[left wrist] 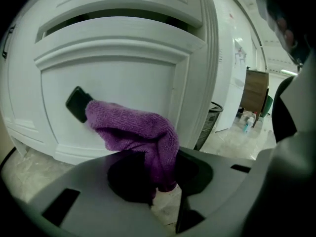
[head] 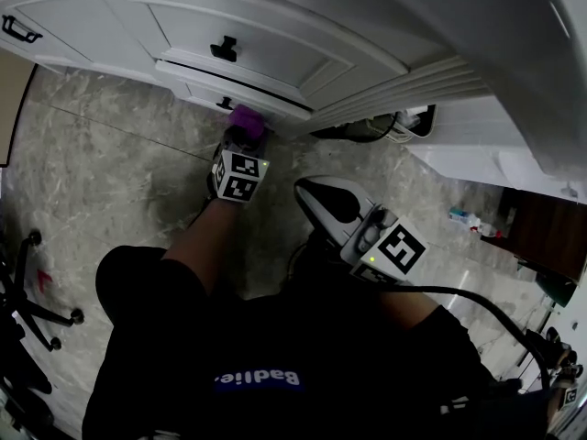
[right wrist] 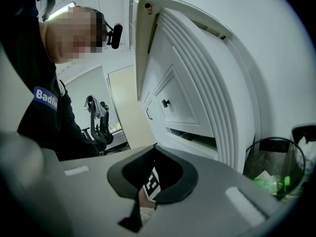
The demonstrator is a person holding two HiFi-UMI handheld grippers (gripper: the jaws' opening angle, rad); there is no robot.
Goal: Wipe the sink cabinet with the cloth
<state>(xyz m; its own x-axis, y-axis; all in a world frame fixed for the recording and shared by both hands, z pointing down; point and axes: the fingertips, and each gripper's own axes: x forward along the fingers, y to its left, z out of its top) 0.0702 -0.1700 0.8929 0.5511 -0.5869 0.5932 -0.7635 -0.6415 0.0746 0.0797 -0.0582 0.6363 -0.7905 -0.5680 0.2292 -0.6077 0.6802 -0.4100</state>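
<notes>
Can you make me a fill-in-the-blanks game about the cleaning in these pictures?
1. The left tool pinches a cloth that is ____ in colour.
2. The cloth presses on the white cabinet right beside a ____ handle.
3. The right tool holds ____ between its jaws.

Missing words: purple; black; nothing

A purple, nubbly cloth [left wrist: 133, 130], bunched and pinched in the left gripper [left wrist: 165, 185], presses its free end against the white panelled sink cabinet [left wrist: 123, 58], touching a lower drawer front beside its black handle [left wrist: 78, 104].
</notes>
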